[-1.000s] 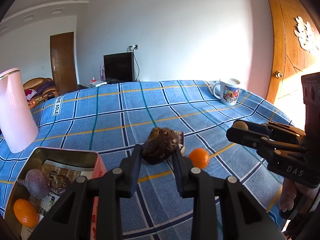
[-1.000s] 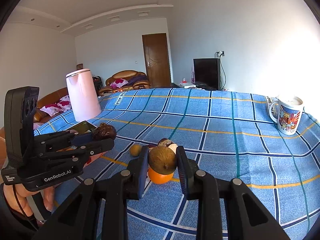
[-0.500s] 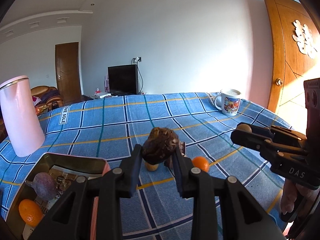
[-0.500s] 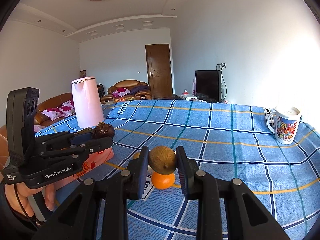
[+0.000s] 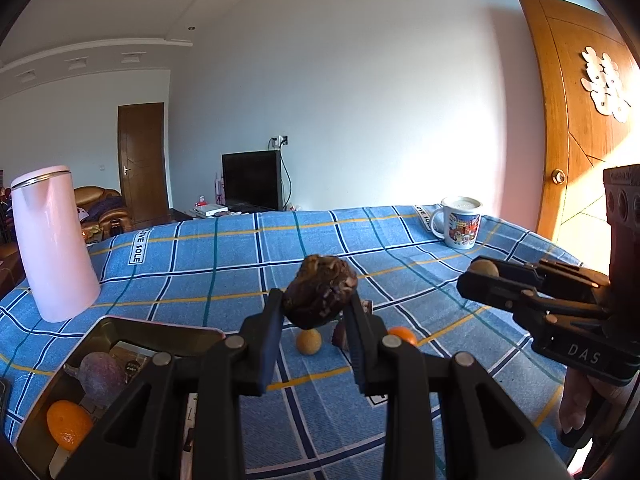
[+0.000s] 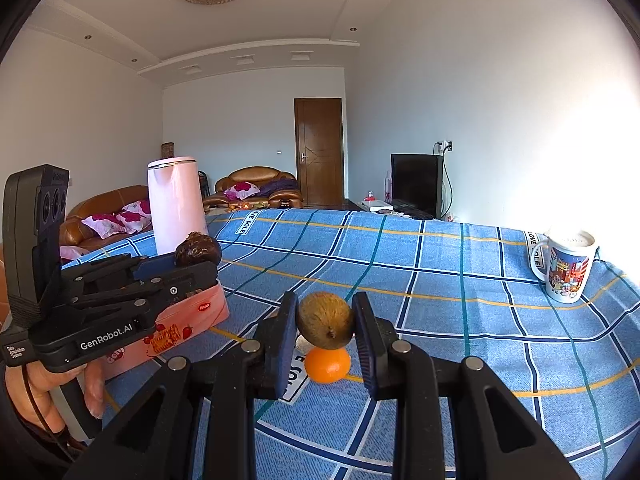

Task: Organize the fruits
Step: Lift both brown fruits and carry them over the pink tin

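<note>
My left gripper [image 5: 314, 306] is shut on a dark brown wrinkled fruit [image 5: 320, 297] and holds it above the blue checked tablecloth [image 5: 240, 264]. It also shows in the right wrist view [image 6: 198, 252]. My right gripper [image 6: 325, 322] is shut on a brown kiwi [image 6: 325, 320], also seen in the left wrist view [image 5: 484, 268]. An orange [image 6: 327, 365] lies on the cloth below the kiwi. A small yellow fruit [image 5: 308, 341] and the orange [image 5: 403, 335] lie beyond my left fingers. The pink tin box [image 5: 160, 330] at lower left holds a purple fruit [image 5: 100, 374] and an orange [image 5: 68, 424].
A tall pink kettle [image 5: 54, 244] stands at the left behind the box. A printed mug [image 5: 460, 222] stands at the far right of the table. A small dark piece [image 5: 340, 334] lies by the yellow fruit. A wooden door [image 5: 580, 140] is at the right.
Both grippers have risen with their fruits still held. The table and the fruits on it sit lower and farther off in both views.
</note>
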The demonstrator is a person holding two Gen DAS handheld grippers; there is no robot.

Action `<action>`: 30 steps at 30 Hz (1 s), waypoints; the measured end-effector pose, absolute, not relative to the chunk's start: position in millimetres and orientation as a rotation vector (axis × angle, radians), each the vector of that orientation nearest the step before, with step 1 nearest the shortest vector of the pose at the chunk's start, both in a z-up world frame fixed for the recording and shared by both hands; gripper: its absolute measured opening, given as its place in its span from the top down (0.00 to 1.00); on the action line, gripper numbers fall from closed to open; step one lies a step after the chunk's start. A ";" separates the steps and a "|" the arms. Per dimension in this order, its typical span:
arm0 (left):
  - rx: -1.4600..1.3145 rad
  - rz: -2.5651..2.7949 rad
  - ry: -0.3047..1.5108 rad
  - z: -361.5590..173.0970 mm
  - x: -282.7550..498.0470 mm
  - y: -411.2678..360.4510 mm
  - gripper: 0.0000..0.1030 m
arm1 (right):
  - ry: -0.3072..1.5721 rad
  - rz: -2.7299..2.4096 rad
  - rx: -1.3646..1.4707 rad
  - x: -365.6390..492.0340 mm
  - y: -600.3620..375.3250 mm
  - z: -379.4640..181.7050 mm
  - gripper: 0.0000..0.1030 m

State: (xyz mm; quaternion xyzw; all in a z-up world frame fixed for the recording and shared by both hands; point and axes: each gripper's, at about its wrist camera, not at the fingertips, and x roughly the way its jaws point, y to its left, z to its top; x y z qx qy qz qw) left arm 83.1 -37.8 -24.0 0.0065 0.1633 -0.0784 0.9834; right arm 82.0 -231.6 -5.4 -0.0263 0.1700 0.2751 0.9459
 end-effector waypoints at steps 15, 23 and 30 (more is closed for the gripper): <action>-0.064 -0.122 0.343 -22.7 61.6 4.6 0.69 | 0.380 0.656 -0.094 81.1 -180.1 4.0 0.72; -0.104 -0.013 0.359 -23.2 42.7 56.5 0.69 | 0.412 0.800 -0.129 74.0 -120.9 7.9 0.72; -0.150 0.079 0.396 -32.3 33.1 99.3 0.70 | 0.446 0.895 -0.196 65.5 -68.0 1.9 0.71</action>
